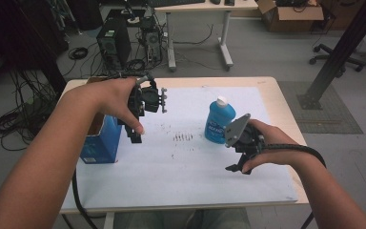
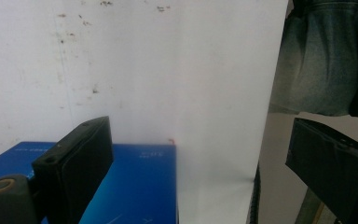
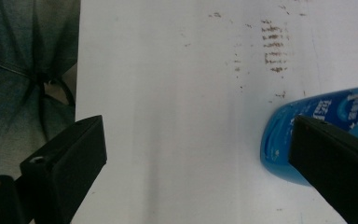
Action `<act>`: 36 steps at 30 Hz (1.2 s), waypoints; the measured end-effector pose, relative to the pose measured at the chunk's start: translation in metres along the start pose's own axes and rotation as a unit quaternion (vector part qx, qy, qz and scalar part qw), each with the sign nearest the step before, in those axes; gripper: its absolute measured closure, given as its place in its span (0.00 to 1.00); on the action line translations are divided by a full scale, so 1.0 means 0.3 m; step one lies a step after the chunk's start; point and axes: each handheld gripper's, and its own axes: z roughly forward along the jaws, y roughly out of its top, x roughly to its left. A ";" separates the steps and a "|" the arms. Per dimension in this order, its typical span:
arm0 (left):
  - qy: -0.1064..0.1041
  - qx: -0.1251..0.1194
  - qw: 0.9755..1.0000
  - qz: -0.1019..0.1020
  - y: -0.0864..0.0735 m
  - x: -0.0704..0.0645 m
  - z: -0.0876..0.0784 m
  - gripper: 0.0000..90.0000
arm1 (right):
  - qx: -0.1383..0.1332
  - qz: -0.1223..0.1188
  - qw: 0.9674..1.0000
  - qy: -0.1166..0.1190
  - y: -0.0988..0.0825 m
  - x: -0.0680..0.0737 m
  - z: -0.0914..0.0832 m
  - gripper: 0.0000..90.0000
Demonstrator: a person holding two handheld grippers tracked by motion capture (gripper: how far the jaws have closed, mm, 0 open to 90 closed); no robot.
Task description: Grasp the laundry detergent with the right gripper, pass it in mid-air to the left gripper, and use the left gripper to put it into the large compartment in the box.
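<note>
Two grippers hang above the white sheet (image 1: pixel 190 157) that covers my table (image 1: pixel 286 119), each gripped in one of my hands. At far left in the high view, a blue box (image 1: pixel 100 143) stands on the sheet's left edge with its top open. My left hand (image 1: pixel 116 98) holds the left gripper (image 1: pixel 136 136) just beside the box's right side, the jaws pointing down and back toward me. In the left gripper view (image 2: pixel 198 163) those jaws are spread wide with nothing between them; the blue box (image 2: pixel 140 186) lies under and behind the left jaw, and the bare sheet fills the gap. Near the middle of the sheet is a patch of dark scuff marks (image 1: pixel 183 137). Right of the marks stands a blue bottle (image 1: pixel 218 121), upright, with a white cap (image 1: pixel 222 100). My right hand (image 1: pixel 267 143) holds the right gripper (image 1: pixel 233 168) just right of the bottle, its grey three-cornered plate (image 1: pixel 237 129) close by the bottle's side; whether they touch I cannot tell. In the right gripper view (image 3: pixel 198 163) these jaws too are spread wide and grip nothing: the bottle (image 3: pixel 317 126) lies at the right jaw, partly behind it and outside the gap, the scuff marks (image 3: pixel 272 44) beyond, and my denim-clad legs (image 3: pixel 23 70) past the sheet's edge.
</note>
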 end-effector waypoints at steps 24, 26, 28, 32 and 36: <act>0.001 0.002 1.000 0.000 0.002 -0.006 -0.004 0.09 | -0.123 0.120 0.982 -0.073 -0.258 -0.054 0.024 0.03; 0.002 0.003 1.000 0.000 0.002 -0.008 -0.004 0.09 | -0.138 0.130 0.978 -0.082 -0.275 -0.064 0.028 0.03; 0.002 0.007 1.000 0.003 0.005 -0.013 -0.002 0.09 | -0.150 0.138 0.975 -0.089 -0.290 -0.073 0.035 0.03; 0.003 0.008 1.000 0.008 0.010 -0.020 0.000 0.09 | -0.179 0.156 0.966 -0.103 -0.322 -0.092 0.054 0.03; 0.003 0.016 1.000 0.014 0.018 -0.030 0.006 0.09 | -0.208 0.167 0.957 -0.119 -0.345 -0.109 0.078 0.03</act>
